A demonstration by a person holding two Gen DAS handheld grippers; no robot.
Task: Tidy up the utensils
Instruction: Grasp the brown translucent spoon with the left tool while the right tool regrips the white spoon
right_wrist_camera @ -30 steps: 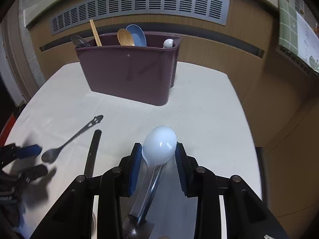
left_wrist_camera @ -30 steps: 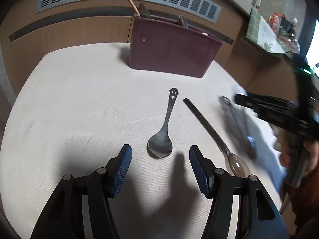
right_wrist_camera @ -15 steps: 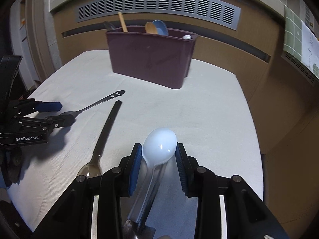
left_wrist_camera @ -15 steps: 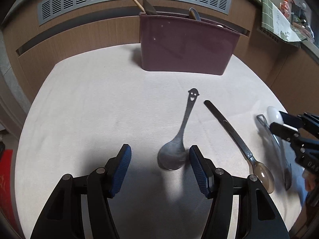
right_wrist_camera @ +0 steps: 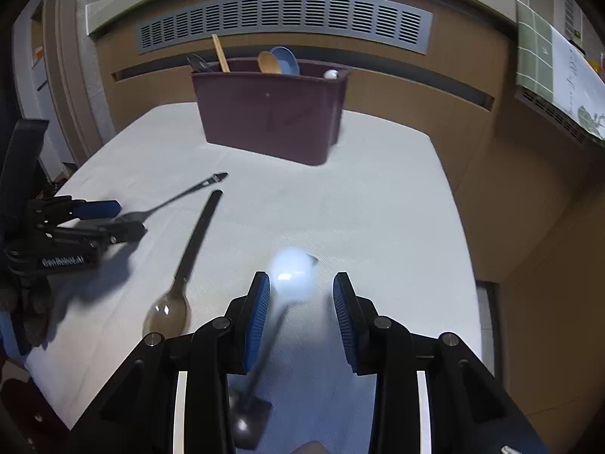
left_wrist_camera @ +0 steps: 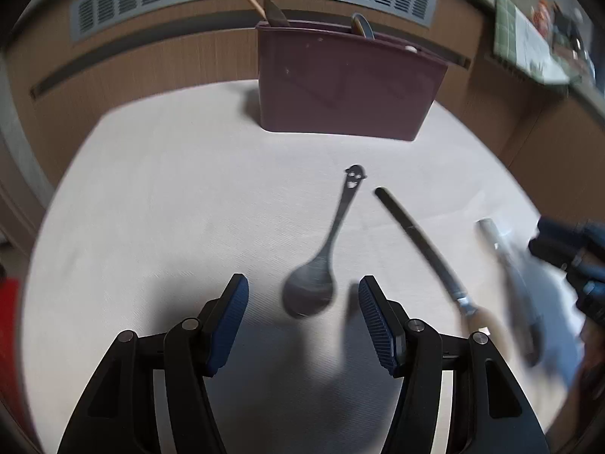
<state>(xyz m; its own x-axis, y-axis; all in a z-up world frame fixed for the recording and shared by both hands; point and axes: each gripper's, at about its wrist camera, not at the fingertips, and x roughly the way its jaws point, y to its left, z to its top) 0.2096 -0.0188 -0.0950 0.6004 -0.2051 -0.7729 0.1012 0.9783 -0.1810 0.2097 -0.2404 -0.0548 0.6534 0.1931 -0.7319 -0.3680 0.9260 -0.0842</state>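
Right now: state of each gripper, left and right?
Left gripper: open, nothing held, dark spoon ahead.
Right gripper: open, jaws just opening; white spoon between them, ungripped.

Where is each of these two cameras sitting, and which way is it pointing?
Left wrist view: sits on the left gripper, looking down across the table at a dark spoon; both blue-padded fingers show, open.
Right wrist view: sits on the right gripper, looking toward the maroon bin; a white ladle lies between its fingers, whose jaws have just been opening.
Shared: the bin, the dark spoon, a long black-handled spoon, and each other's gripper.
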